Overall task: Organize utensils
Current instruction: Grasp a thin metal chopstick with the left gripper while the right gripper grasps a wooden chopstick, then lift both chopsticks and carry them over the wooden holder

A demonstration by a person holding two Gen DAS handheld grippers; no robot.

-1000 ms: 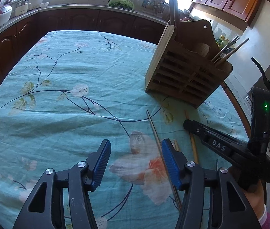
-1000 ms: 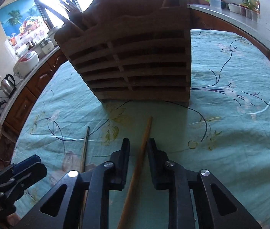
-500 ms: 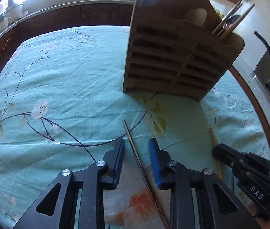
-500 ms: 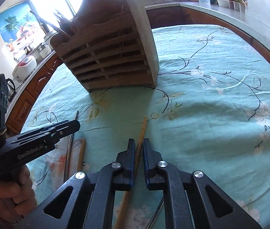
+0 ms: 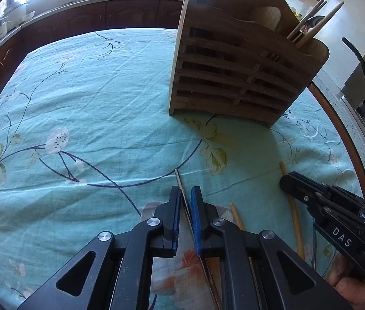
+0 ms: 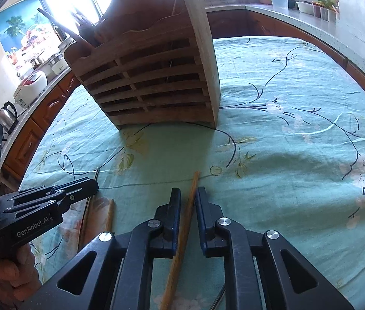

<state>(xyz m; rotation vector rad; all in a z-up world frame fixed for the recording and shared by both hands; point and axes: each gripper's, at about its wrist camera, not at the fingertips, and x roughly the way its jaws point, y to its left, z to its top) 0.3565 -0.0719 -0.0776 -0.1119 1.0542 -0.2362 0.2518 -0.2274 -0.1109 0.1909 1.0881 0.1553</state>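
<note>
Two narrow tools: left tool (image 5: 185,193) astride thin chopstick (image 5: 180,180), right tool (image 6: 187,195) astride wooden stick (image 6: 192,186), contact unclear.

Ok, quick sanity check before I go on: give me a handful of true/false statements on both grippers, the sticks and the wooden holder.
1. The left gripper straddles a thin dark chopstick lying on the tablecloth. True.
2. The right gripper is empty. False: a light wooden chopstick lies between its fingers.
3. The wooden holder lies tipped on its side. False: it stands upright on the cloth.
4. Utensils already stick out of the holder's top. True.
5. Another wooden stick lies between the two grippers. True.
</note>
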